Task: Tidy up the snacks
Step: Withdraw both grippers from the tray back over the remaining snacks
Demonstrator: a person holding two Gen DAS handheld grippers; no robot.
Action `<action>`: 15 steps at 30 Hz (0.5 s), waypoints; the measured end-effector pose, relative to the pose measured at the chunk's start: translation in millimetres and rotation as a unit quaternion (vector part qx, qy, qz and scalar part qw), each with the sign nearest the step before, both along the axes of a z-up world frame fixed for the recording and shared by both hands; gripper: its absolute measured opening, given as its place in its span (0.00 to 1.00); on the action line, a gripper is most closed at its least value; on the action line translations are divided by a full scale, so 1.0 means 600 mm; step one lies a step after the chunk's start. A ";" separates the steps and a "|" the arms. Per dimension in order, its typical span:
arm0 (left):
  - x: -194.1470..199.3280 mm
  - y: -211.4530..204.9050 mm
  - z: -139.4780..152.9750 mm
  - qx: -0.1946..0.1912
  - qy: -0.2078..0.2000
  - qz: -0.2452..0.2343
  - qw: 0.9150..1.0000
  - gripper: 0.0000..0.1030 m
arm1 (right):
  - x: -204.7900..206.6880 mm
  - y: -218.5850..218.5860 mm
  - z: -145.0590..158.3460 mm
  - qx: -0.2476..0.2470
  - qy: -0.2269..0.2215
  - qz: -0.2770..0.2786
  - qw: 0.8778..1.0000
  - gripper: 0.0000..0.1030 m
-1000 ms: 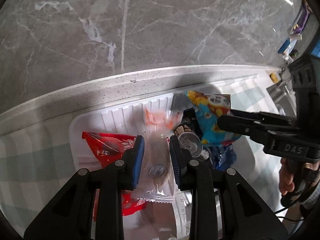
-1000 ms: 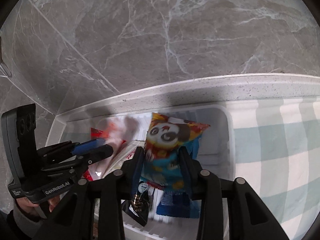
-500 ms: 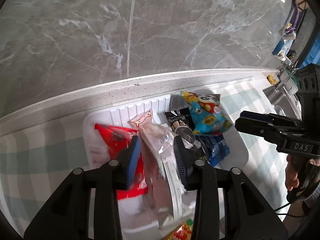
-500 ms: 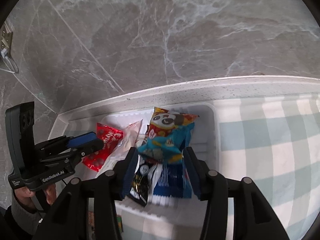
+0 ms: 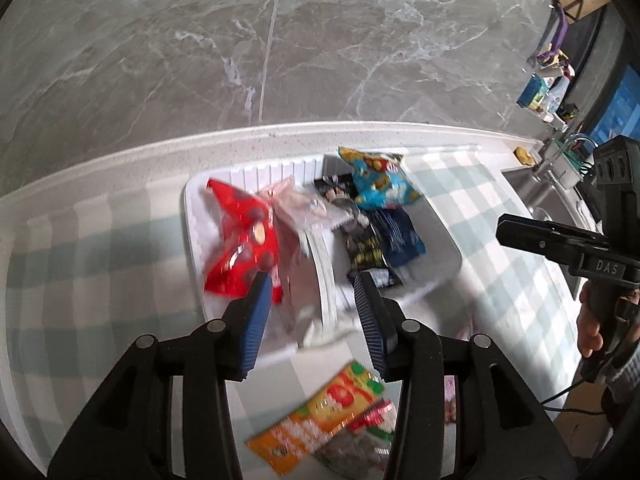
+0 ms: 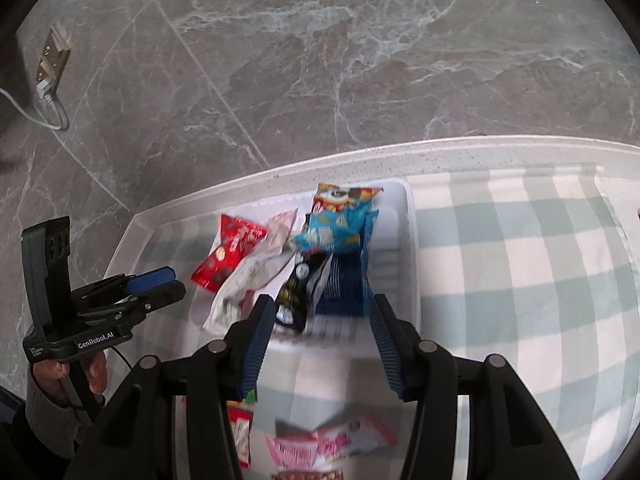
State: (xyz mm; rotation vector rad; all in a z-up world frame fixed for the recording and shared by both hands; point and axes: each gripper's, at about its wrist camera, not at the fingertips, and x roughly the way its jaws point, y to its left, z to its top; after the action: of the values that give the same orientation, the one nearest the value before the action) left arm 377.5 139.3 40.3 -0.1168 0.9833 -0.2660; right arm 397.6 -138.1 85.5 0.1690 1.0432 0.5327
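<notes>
I've backed both tongs off: the left tongs (image 5: 312,312) and right tongs (image 6: 320,344) now gape wide and empty, snacks dropped in the white bin (image 5: 444,236) ahead; loose packets (image 5: 320,412) lie beneath on the table (image 6: 520,280).

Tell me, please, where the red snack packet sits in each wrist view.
Left wrist: red snack packet lies left of centre, in the left part of the white tray.
Right wrist: red snack packet lies left of centre, above the left gripper.
Shared landmark: blue panda packet.
</notes>
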 end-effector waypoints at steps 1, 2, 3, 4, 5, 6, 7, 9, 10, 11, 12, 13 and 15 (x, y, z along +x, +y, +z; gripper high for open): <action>-0.007 0.000 -0.001 0.000 0.001 -0.001 1.000 0.40 | -0.008 -0.003 0.002 -0.002 -0.002 0.000 1.000 0.51; -0.021 0.000 -0.002 0.001 0.003 -0.002 1.000 0.40 | -0.020 -0.006 0.004 -0.006 -0.005 0.001 1.000 0.52; -0.027 -0.002 -0.006 0.002 0.003 -0.004 1.000 0.40 | -0.028 -0.009 0.004 -0.009 -0.007 0.001 1.000 0.52; -0.035 -0.003 -0.008 0.002 0.004 -0.006 1.000 0.40 | -0.037 -0.012 0.004 -0.012 -0.009 0.002 1.000 0.52; -0.049 -0.004 -0.010 0.002 0.006 -0.008 1.000 0.40 | -0.048 -0.015 0.005 -0.014 -0.010 0.002 1.000 0.52; -0.055 -0.005 -0.011 0.003 0.007 -0.010 1.000 0.40 | -0.058 -0.019 0.004 -0.017 -0.010 0.003 1.000 0.52; -0.069 -0.006 -0.014 0.003 0.008 -0.011 1.000 0.40 | -0.070 -0.022 0.003 -0.020 -0.011 0.003 1.000 0.52; -0.088 -0.008 -0.018 0.003 0.010 -0.016 1.000 0.40 | -0.088 -0.029 0.000 -0.025 -0.011 0.003 1.000 0.53; -0.095 -0.009 -0.020 0.003 0.012 -0.017 1.000 0.40 | -0.097 -0.032 -0.001 -0.027 -0.012 0.003 1.000 0.53; -0.110 -0.011 -0.023 0.003 0.014 -0.020 1.000 0.40 | -0.110 -0.036 -0.002 -0.030 -0.013 0.004 0.999 0.53; -0.115 -0.013 -0.026 0.004 0.015 -0.022 1.000 0.40 | -0.119 -0.039 -0.004 -0.032 -0.013 0.005 0.999 0.53; -0.124 -0.014 -0.028 0.004 0.017 -0.024 1.000 0.40 | -0.129 -0.041 -0.005 -0.034 -0.014 0.006 0.999 0.53; -0.148 -0.018 -0.035 0.006 0.022 -0.030 0.999 0.40 | -0.154 -0.046 -0.011 -0.043 -0.015 0.009 0.999 0.53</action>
State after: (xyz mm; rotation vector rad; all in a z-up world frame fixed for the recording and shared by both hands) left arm 289.0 128.5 19.2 -0.0836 1.0332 -0.3131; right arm 305.4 -165.7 79.1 0.0758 1.0362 0.5049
